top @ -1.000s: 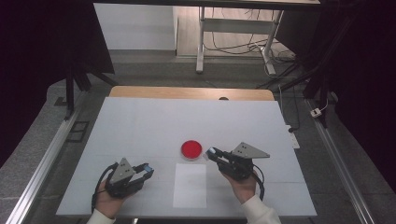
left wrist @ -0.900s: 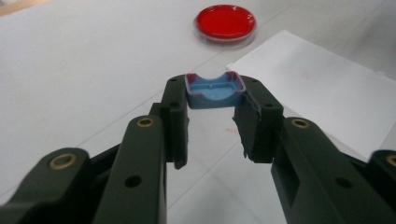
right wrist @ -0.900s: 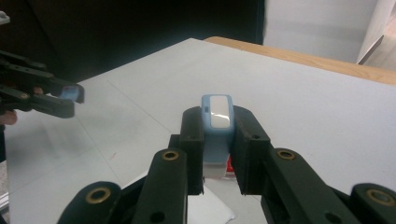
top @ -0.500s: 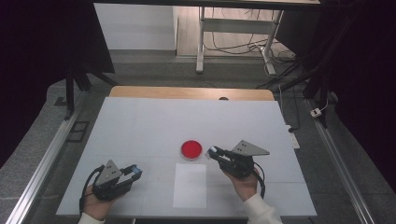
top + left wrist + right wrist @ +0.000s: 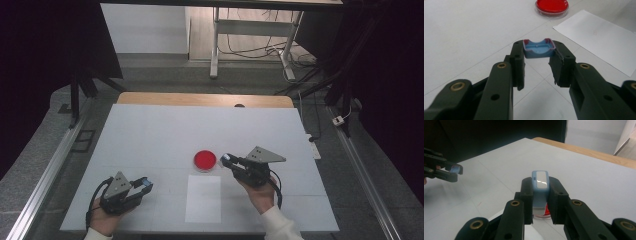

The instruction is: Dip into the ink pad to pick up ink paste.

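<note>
Two grippers sit low over the table (image 5: pixel 150 130) in the high view: the left gripper (image 5: pixel 145 184) at the near left, the right gripper (image 5: pixel 226 159) just beside the red dish (image 5: pixel 205 160), with paper (image 5: pixel 203 199) between them. Left gripper view: its jaws clamp a blue cap (image 5: pixel 539 48). Right gripper view: its jaws pinch a blue device (image 5: pixel 540 187) over the dish.

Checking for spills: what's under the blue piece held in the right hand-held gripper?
In the right gripper view, the red dish lies below the blue piece; most of the dish is hidden by it and the jaws.
</note>
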`<state>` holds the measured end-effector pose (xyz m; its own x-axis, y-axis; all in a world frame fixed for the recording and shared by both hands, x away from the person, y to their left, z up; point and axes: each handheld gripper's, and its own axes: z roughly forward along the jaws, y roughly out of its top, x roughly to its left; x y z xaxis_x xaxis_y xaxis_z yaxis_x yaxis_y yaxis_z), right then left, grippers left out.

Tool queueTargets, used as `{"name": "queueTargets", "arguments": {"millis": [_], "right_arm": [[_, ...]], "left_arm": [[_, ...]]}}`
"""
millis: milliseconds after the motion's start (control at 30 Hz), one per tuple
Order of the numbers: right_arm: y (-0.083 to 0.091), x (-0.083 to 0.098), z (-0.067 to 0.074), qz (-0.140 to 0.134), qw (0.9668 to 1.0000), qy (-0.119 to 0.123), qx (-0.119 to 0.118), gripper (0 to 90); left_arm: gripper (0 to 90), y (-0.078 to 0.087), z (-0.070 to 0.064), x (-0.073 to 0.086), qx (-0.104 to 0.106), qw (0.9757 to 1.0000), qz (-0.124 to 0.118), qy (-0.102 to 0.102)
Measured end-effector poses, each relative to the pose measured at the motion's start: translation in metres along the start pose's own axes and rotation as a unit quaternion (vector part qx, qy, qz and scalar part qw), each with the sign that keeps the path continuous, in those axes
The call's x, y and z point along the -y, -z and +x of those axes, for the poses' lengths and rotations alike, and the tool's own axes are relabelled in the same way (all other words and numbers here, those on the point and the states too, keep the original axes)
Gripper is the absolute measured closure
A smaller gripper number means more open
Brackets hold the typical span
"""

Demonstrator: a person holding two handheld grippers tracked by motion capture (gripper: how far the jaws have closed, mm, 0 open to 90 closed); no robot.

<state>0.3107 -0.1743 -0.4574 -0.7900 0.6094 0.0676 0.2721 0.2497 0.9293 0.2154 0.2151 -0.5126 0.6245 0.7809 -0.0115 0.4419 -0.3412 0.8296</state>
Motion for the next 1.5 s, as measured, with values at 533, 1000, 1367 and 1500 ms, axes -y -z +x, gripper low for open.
{"name": "queueTargets", "arguments": {"millis": [533, 1000, 1367, 1500], "right_arm": [[-0.022, -0.018, -0.008, 0.018, 0.9998, 0.001, -0.001, 75.0], [-0.038, -0.019, -0.014, 0.032, 0.9995, 0.004, 0.001, 75.1], [-0.058, -0.02, -0.012, 0.047, 0.9989, 0.008, -0.005, 75.1], [-0.066, -0.02, -0.011, 0.052, 0.9985, 0.011, -0.006, 75.0]], "left_arm": [[65.2, 0.001, 0.0, 0.0, -0.001, 1.0, 0.0, 0.0], [65.2, -0.002, 0.002, 0.001, 0.003, 0.9999, -0.002, 0.012], [65.2, -0.005, 0.002, -0.001, 0.002, 1.0, -0.001, 0.007], [65.2, -0.003, 0.002, -0.002, 0.001, 1.0, -0.002, 0.005]]}}
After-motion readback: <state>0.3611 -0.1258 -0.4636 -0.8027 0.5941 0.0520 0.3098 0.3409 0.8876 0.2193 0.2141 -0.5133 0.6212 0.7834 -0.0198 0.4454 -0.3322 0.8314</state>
